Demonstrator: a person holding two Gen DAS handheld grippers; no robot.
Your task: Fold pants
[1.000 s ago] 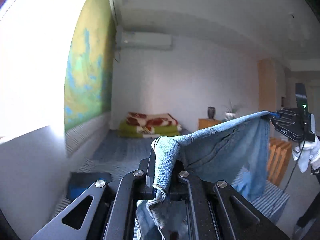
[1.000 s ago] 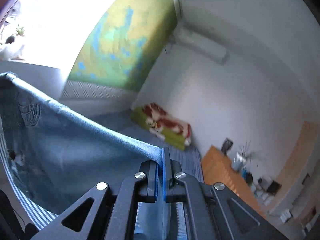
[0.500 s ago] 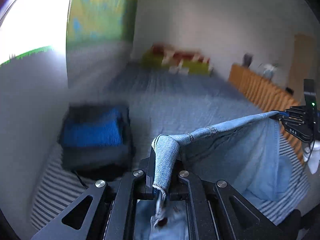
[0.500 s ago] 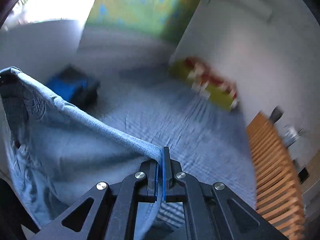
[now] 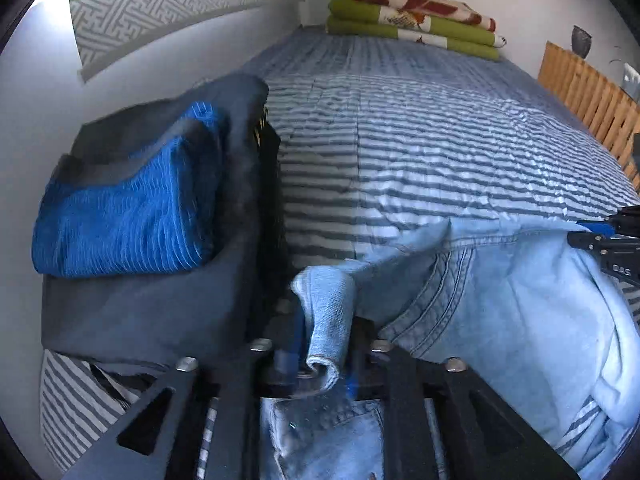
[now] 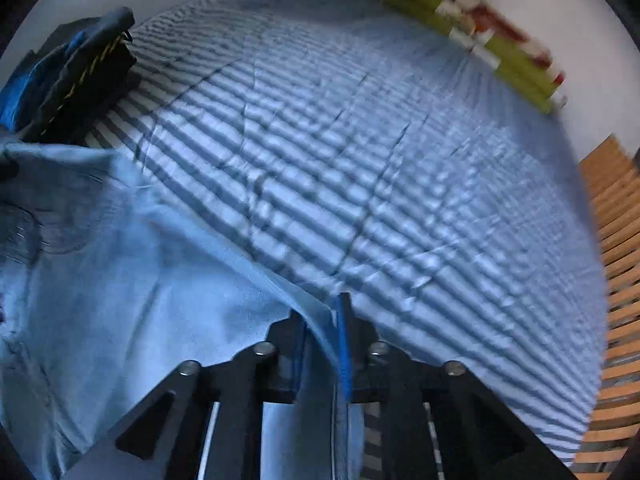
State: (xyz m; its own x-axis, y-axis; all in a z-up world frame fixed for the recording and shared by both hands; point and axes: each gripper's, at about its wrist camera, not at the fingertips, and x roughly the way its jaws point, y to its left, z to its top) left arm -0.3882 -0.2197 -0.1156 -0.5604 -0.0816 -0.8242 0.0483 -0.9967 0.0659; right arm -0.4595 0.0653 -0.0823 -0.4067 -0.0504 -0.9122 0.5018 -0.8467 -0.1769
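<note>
Both of my black grippers point down at the bed. My left gripper (image 5: 324,344) has a rolled corner of the light blue denim pants (image 5: 500,304) between its two fingers, and its jaws are opening, so the cloth sits loose there. My right gripper (image 6: 322,344) has a thin edge of the same pants (image 6: 132,280) lying against its blue pad, and its jaws are opening too, with a gap on one side of the cloth. I count one pair of pants, spread soft and crumpled between my two grippers, with stitched seams and a pocket below my left one. Under them is one bedspread (image 5: 420,152) with blue and white stripes, a bit wrinkly. To the left of my left gripper sits one dark grey cloth bag (image 5: 160,300) with a bright blue ribbed cloth (image 5: 120,220) on top. Far ahead lies one stack of folded green blankets (image 5: 412,20).
</note>
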